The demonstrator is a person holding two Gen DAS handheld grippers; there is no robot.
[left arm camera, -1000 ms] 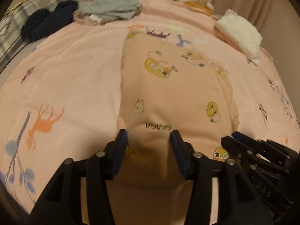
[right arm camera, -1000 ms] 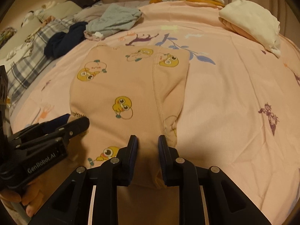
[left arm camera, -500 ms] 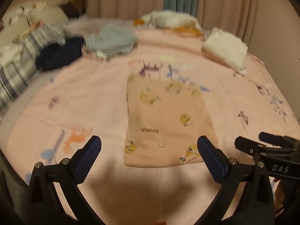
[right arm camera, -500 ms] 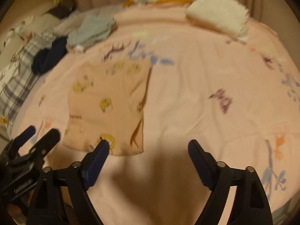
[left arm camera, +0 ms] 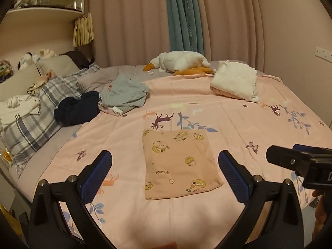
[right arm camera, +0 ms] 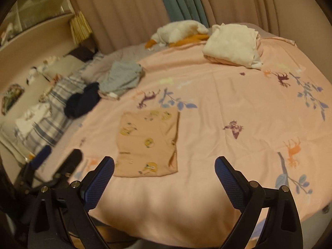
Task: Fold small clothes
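**Both grippers clear of the folded piece**

I have the left gripper (left arm camera: 165, 171) with its jaws spread wide and nothing between the pads; they have just been opening. Through the gap I look down on the folded peach garment (left arm camera: 179, 162), a small rectangle printed with yellow cartoon faces, lying flat on the pink bedspread (left arm camera: 238, 112). It sits ahead of the fingertips and apart from them, roughly centred between the two blue pads, its near edge a little beyond them.

My right gripper (right arm camera: 164, 172) is likewise wide open and empty, its jaws having just been opening as well. From that camera the garment (right arm camera: 148, 145) lies ahead and off to the left, its near edge close to the left fingertip (right arm camera: 99, 181) but not touching it as far as I can judge; this view is slightly blurred. The right gripper's black body (left arm camera: 300, 161) also shows at the right edge of the left camera, beside the garment and clear of it, and the left gripper's tips (right arm camera: 58, 159) appear at the lower left of the right camera.

Farther up the bed lie a grey crumpled garment (left arm camera: 126, 92), a dark navy one (left arm camera: 77, 109), a folded white stack (left arm camera: 235, 81) and a white plush goose (left arm camera: 178, 60) near the curtains (left arm camera: 184, 14).
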